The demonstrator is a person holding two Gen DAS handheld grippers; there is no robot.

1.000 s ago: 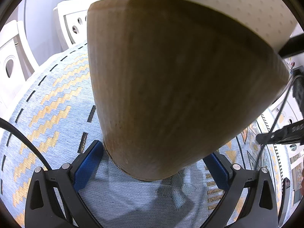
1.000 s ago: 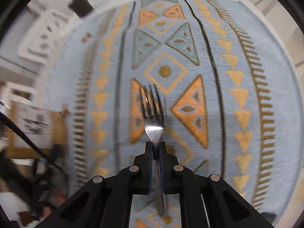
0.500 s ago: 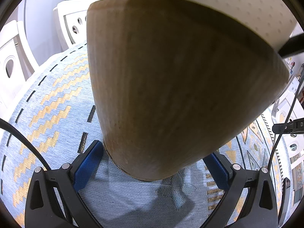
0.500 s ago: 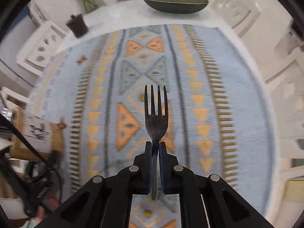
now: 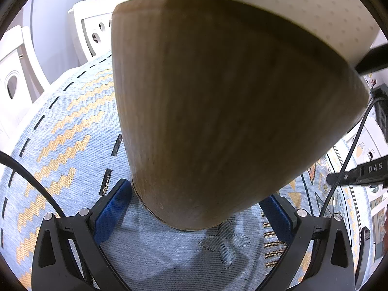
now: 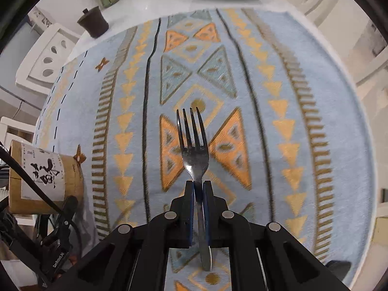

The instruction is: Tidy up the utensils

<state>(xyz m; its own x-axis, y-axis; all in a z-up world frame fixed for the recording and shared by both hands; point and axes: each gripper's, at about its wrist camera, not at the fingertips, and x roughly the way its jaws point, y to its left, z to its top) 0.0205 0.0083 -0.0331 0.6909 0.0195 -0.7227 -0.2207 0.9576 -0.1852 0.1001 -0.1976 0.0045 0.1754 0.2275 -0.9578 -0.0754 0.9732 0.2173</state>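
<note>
Fork [image 6: 194, 150] above blue patterned tablecloth [image 6: 278, 77]

Two black hand-held grippers with blue pads

The left gripper [image 5: 194, 214] has black triangular-cutout arms, silver round screws at the pivots, ribbed blue pads [image 5: 112, 212] and a thin black cable curving beside its left arm. The right gripper [image 6: 198, 194] has the same black linkage, silver screws and narrow blue pads.
</note>
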